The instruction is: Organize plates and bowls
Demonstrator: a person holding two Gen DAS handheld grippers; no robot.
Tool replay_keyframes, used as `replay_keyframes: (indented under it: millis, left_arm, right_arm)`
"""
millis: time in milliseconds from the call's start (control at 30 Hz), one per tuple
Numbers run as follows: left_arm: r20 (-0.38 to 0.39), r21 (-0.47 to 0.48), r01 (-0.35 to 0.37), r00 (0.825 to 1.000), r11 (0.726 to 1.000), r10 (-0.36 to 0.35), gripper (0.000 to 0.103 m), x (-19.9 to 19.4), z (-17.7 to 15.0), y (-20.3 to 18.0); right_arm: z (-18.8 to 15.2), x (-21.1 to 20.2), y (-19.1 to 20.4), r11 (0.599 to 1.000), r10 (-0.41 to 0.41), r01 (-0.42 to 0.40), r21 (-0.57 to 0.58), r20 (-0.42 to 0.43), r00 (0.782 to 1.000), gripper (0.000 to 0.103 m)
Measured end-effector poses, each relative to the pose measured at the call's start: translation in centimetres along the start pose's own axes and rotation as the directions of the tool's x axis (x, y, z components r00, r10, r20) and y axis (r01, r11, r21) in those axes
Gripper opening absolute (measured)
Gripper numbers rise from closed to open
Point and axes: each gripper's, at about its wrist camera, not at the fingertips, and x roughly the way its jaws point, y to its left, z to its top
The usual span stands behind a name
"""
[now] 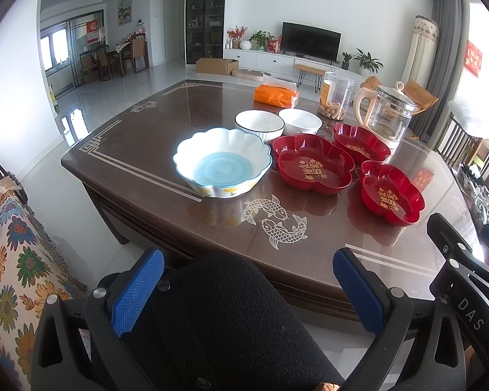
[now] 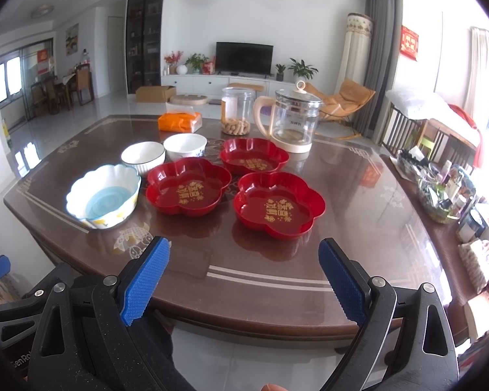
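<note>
On the dark wooden table (image 1: 140, 150) (image 2: 358, 215) stand three red flower-shaped plates (image 1: 313, 167) (image 1: 391, 192) (image 1: 360, 143) with gold lettering, seen again in the right wrist view (image 2: 187, 187) (image 2: 278, 205) (image 2: 254, 159). A scalloped white bowl with a blue bottom (image 1: 221, 163) (image 2: 104, 195) sits left of them. Two small white bowls (image 1: 259, 123) (image 1: 300, 120) (image 2: 143, 156) (image 2: 185, 146) stand behind. My left gripper (image 1: 247, 283) is open, low in front of the table over a black-clad knee. My right gripper (image 2: 244, 277) is open at the table's near edge, empty.
At the table's back stand an orange tissue pack (image 1: 275, 94) (image 2: 179, 121), a clear jar of snacks (image 1: 335, 99) (image 2: 237, 115) and a glass kettle (image 1: 389, 114) (image 2: 293, 117). A floral-covered sofa (image 1: 16, 260) is left. A cluttered basket (image 2: 443, 192) sits at the right.
</note>
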Motion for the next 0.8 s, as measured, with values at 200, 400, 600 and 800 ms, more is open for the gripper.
replay_keyframes:
  millis: [200,400,600,800]
  left_arm:
    - [-0.001,-0.001,0.0,1.0,1.0,0.0,0.103,0.0,0.0,0.0]
    - [-0.002,0.0,0.001,1.0,1.0,-0.001,0.103,0.1,-0.1,0.0]
    - [-0.003,0.029,-0.007,1.0,1.0,0.007,0.103,0.3,-0.7,-0.5]
    - [-0.054,0.101,0.038,0.998,0.994,-0.032,0.103,1.6,-1.1,-2.3]
  right_arm:
    - [0.0,0.0,0.0,1.0,0.0,0.0,0.0,-0.001,1.0,0.095]
    - [-0.1,0.1,0.0,1.0,0.0,0.0,0.0,-0.002,1.0,0.095]
    - [-0.1,0.1,0.0,1.0,-0.002,0.002,0.001,-0.002,1.0,0.095]
    - [-0.7,0.5,-0.4,1.0,-0.015,0.015,0.007,-0.005,1.0,0.095]
